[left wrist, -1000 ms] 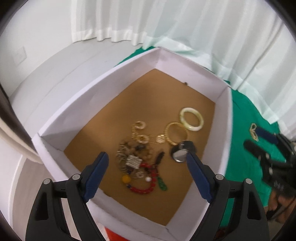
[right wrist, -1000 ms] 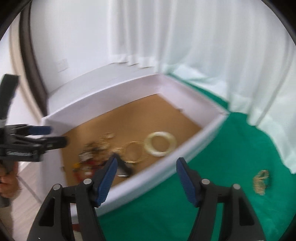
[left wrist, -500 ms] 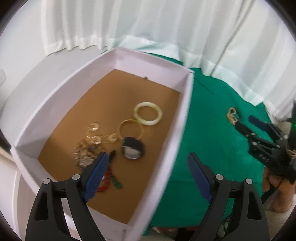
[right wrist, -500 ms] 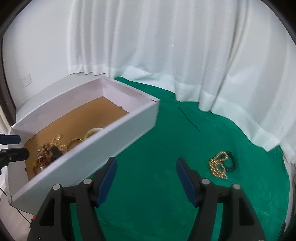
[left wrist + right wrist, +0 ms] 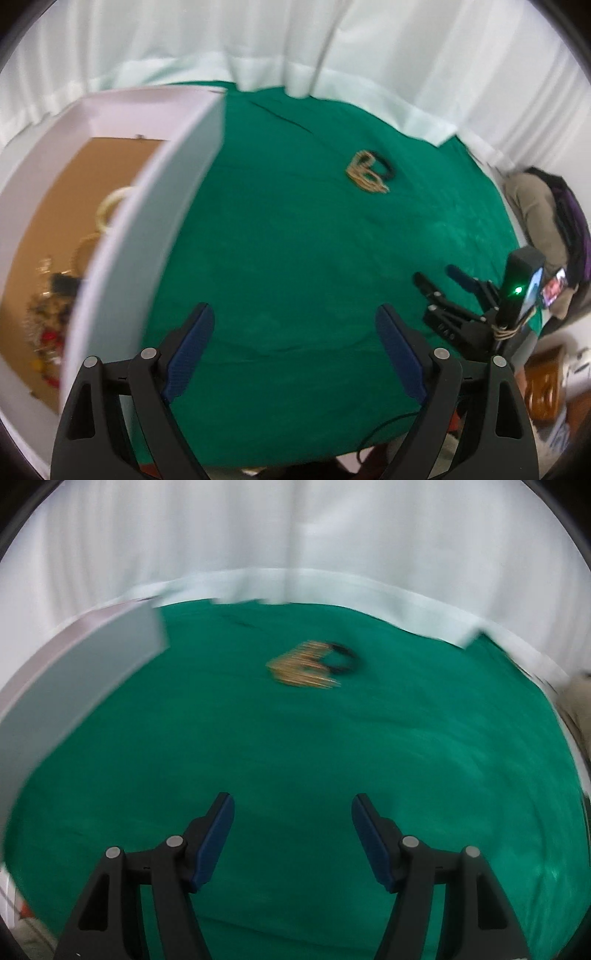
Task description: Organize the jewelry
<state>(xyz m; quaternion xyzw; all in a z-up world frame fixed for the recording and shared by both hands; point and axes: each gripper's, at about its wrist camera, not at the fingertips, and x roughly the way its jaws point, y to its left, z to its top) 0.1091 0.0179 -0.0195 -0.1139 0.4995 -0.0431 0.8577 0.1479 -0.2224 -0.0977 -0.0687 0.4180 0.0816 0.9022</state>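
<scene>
In the left wrist view, the left gripper [image 5: 294, 325] holds its jaws wide and empty over the green cloth [image 5: 295, 258] on the desk. The white box [image 5: 140, 221] fills the left of the frame, with a pale bangle [image 5: 107, 206] and blurred trinkets on its brown floor. A gold chain [image 5: 365, 173], perhaps tangled with a dark band, lies upper right of centre. The right gripper [image 5: 293, 806] also gapes wide and empty, the chain blurred above centre.
</scene>
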